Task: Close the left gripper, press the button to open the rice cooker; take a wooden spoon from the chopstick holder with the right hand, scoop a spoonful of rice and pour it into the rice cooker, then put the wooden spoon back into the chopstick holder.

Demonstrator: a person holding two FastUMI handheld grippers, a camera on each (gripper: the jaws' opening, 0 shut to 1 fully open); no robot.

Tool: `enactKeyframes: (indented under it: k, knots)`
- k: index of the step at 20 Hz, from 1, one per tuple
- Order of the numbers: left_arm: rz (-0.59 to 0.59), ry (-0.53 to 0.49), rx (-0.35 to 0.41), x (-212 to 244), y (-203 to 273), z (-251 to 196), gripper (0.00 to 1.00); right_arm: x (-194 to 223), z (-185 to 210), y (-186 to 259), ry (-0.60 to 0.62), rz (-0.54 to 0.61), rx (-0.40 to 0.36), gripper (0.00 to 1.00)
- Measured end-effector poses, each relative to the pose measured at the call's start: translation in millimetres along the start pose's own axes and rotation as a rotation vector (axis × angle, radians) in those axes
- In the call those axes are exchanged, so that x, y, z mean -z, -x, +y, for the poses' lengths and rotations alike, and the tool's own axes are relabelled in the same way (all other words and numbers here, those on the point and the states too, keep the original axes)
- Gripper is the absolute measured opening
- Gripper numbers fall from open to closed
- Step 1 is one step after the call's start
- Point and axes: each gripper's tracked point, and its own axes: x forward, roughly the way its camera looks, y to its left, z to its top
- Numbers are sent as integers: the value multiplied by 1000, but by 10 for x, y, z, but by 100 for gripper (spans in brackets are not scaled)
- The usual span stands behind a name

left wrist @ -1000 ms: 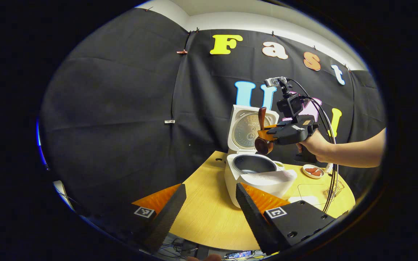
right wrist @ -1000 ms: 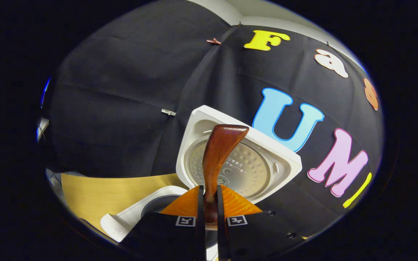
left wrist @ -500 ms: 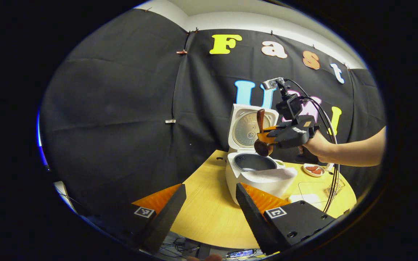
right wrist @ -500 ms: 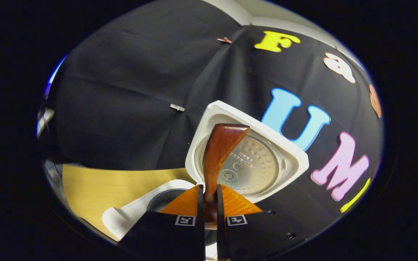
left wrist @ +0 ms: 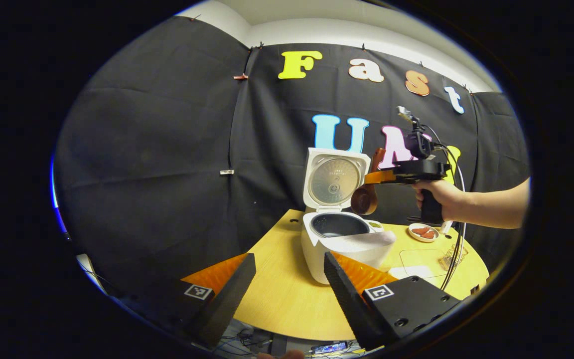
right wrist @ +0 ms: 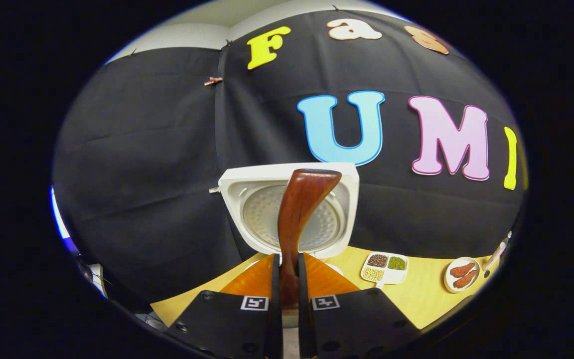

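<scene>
Since I'm pinching the wooden spoon by its handle with my right tool, both fingers pressing flat on the wood, I'm treating it as a light, stiff thing that's probably a bit slick where it's polished, so I'm thinking the narrow part of the handle is the best spot to grab. From the left gripper view the bowl end is hanging below the right tool, up in the air just beside the raised lid and off to the side of the pot, not over it. My left tool is hanging back over the near edge of the bench, fingers spread wide with nothing between them. The rice cooker is standing open and its dark inner pot is looking empty from here, though I can't really tell if any grains are in there. On the bench there's a divided tray holding what look like beans or grains in separate compartments, and a small dish with reddish pieces.
</scene>
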Motion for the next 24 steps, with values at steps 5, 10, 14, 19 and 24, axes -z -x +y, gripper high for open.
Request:
enactKeyframes:
  k: [5, 10, 14, 19, 24]
  knots:
    - [-31, -30, 45, -146, 4, -286, 95, -269, -164, 793, -94, -83, 10, 17]
    - [-59, -47, 104, -266, 23, -605, 95, -392, -872, 1582, -129, -140, 102, 16]
    - [-50, -45, 141, -242, -3, -873, 95, -242, -1730, 2168, -144, -145, 245, 17]
    - [-46, -48, 162, -286, -58, -1185, 95, -41, -2666, 2733, -129, -139, 388, 16]
    - [-36, -45, 148, -359, -113, -1426, 95, 515, -3518, 3104, -145, -66, 509, 17]
